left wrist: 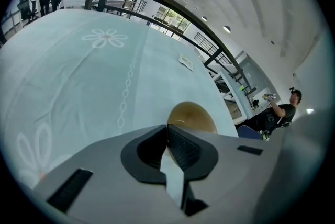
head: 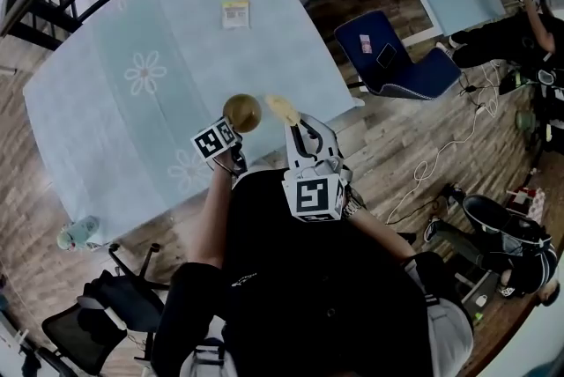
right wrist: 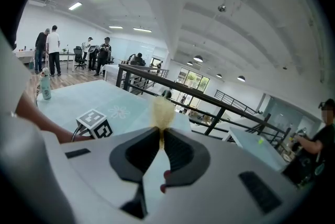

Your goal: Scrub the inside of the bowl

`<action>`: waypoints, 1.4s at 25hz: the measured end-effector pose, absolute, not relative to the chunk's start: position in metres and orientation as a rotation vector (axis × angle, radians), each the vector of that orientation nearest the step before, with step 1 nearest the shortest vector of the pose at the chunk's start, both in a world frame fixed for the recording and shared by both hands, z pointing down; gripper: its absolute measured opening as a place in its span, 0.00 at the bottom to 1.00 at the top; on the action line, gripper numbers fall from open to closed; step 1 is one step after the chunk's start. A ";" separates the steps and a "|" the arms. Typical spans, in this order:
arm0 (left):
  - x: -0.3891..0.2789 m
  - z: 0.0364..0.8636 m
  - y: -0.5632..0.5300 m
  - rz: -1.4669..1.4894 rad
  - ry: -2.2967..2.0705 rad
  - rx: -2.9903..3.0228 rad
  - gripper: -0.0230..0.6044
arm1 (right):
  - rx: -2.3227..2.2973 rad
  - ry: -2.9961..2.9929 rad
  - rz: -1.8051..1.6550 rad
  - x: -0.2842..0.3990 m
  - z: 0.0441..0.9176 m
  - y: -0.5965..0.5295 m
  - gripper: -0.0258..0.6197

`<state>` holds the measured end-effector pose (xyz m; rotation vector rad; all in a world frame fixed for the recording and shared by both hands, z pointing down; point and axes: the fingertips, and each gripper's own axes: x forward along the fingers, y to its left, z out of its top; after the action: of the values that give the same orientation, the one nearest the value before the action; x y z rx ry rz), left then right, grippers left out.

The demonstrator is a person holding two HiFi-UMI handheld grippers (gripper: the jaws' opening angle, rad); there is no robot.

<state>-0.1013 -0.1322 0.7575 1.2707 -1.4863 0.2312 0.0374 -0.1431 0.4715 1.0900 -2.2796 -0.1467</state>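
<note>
Left side: the left gripper [left wrist: 167,136] is clamping the near rim of the brown bowl [left wrist: 191,116]. Its own body is cutting off the bowl's lower half, so we are not able to tell whether the bowl is resting on the cloth or lifted off it.

Centre: in the head view the bowl is sitting over the table [head: 115,102], close to its near edge. Farther across, the cloth is lying open, with a small yellow card [head: 235,14] well apart.

Right side: the right gripper [right wrist: 160,138] is pinching a pale yellow scrub pad [right wrist: 163,111], jaws closed on it. The pad is blurring at its tip and is hovering just beside the bowl. We cannot make out contact. The table corner is ending just right of it.
</note>
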 end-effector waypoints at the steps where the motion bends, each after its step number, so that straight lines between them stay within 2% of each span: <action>1: -0.101 0.758 -0.133 0.217 -1.485 1.262 0.07 | 1.094 -2.275 -0.146 0.039 0.471 -0.144 0.10; 9: -0.100 0.757 -0.135 0.113 -1.471 1.233 0.07 | 1.099 -2.260 -0.131 0.044 0.474 -0.139 0.10; 15: -0.096 0.750 -0.132 0.113 -1.480 1.287 0.25 | 1.074 -2.286 -0.122 0.042 0.477 -0.134 0.10; 19: -0.101 0.738 -0.117 0.092 -1.534 1.270 0.27 | 1.031 -2.339 -0.120 0.044 0.474 -0.134 0.10; 22: -0.102 0.714 -0.109 0.003 -1.572 1.275 0.25 | 0.950 -2.389 -0.095 0.040 0.474 -0.137 0.10; 26: -0.100 0.673 -0.098 -0.104 -1.651 1.267 0.12 | 0.817 -2.464 -0.003 0.031 0.475 -0.139 0.10; 29: -0.091 0.641 -0.092 -0.164 -1.709 1.276 0.07 | 0.735 -2.523 0.070 0.031 0.474 -0.141 0.10; 35: -0.039 0.571 -0.107 -0.257 -1.737 1.437 0.06 | 0.578 -2.565 0.149 0.045 0.475 -0.148 0.10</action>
<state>-0.0392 -0.1066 0.5707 1.4372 -1.7372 -0.2571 0.0452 -0.1483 0.4748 0.5782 -2.5653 0.1493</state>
